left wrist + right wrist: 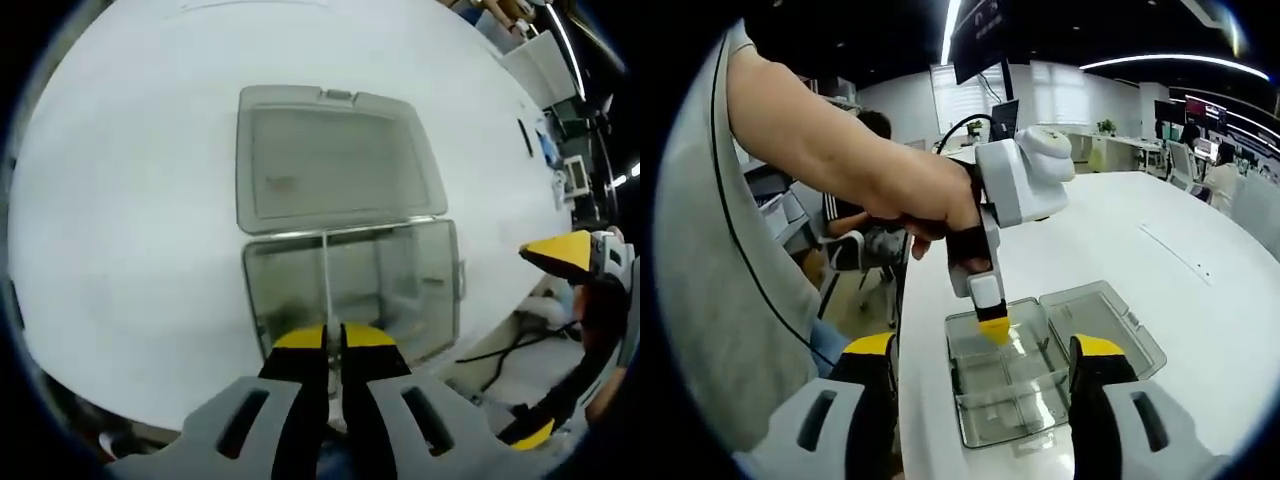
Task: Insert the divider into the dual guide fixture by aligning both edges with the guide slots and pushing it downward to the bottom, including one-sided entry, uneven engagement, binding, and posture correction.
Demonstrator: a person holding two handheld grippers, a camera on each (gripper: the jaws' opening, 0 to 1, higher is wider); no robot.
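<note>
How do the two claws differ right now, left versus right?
The left claw is shut on the clear divider, pointing down into the open transparent box; the right claw is open and holds nothing. The left sits over the box's near compartment, while the right hangs back off the table edge, its tips either side of the box in its own view. Both have yellow-capped tips on grey bodies.

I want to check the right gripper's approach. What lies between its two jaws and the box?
In the right gripper view, only bare white table separates the open right gripper from the clear box.
</note>
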